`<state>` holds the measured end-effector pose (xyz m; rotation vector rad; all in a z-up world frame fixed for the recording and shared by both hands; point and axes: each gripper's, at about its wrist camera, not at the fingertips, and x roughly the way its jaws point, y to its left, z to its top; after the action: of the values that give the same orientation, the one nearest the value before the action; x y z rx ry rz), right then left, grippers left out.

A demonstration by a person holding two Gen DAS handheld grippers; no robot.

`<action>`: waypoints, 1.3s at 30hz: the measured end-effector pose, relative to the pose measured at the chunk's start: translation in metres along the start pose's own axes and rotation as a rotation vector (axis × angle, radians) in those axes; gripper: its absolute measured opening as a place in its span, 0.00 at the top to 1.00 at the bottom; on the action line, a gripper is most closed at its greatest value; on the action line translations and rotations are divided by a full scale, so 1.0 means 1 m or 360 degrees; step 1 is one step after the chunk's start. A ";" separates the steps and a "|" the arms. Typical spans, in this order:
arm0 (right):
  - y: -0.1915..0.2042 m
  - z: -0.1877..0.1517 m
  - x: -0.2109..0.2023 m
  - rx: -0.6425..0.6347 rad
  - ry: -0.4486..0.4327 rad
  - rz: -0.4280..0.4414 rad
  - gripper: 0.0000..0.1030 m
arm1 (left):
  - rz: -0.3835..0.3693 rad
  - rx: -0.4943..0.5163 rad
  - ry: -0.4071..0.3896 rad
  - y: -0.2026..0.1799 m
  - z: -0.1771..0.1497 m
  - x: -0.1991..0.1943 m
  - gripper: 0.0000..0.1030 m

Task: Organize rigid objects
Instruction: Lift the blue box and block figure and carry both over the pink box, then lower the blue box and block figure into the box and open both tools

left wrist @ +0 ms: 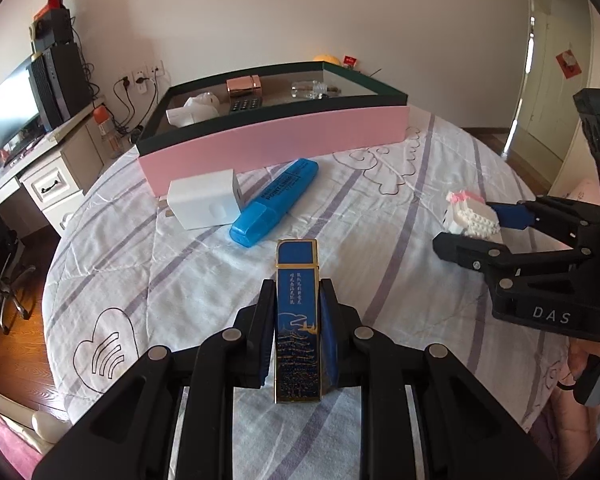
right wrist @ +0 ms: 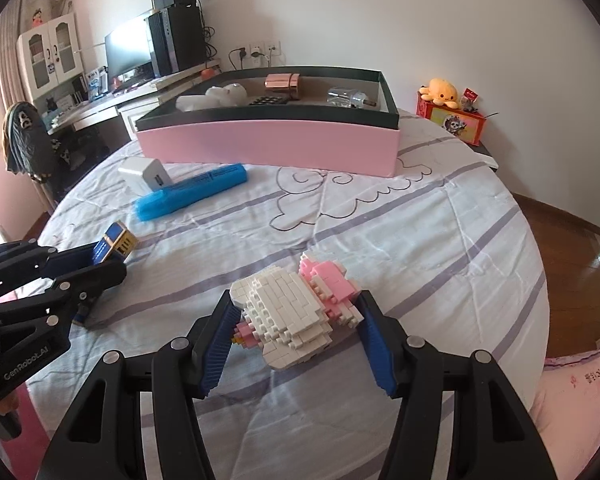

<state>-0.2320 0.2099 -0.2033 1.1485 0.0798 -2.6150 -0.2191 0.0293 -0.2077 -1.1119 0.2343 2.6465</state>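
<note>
Item 1: my left gripper (left wrist: 298, 300) clamps the blue lighter (left wrist: 299, 320). Item 2: my right gripper (right wrist: 296, 320) grips the brick figure (right wrist: 288, 312). Both lie short of the pink box (left wrist: 276, 140).

Glossy blue lighter (left wrist: 297, 320), studded plastic brick figure (right wrist: 296, 312), translucent plastic highlighter (left wrist: 276, 202), creased cloth bedsheet (right wrist: 380, 216)

A white-walled, daylit room holds a pale desk (right wrist: 100, 108) with a dark flat monitor (right wrist: 126, 50), a white glass-fronted cabinet (right wrist: 48, 56) and reddish wooden floorboards (right wrist: 572, 264).
</note>
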 end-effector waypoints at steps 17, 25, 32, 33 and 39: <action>-0.007 0.041 -0.034 -0.0030 -0.0166 0.0180 0.42 | -0.0108 0.0059 -0.0207 0.003 0.049 -0.037 0.80; -0.018 0.096 -0.024 -0.0128 -0.0217 0.0135 0.42 | -0.0083 0.0134 -0.0288 0.017 0.119 -0.023 0.80; -0.024 0.153 0.014 -0.0208 -0.0174 0.0116 0.42 | -0.0094 0.0157 -0.0246 0.053 0.183 0.022 0.80; -0.024 0.162 0.021 -0.0221 -0.0163 0.0113 0.42 | -0.0100 0.0145 -0.0235 0.060 0.190 0.028 0.80; -0.020 0.200 0.068 -0.0296 -0.0071 0.0075 0.42 | -0.0081 0.0095 -0.0102 0.108 0.231 0.087 0.80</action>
<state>-0.4241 0.1809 -0.1172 1.0155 0.2766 -2.5287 -0.4659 -0.0016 -0.1046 -0.9993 0.2668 2.6077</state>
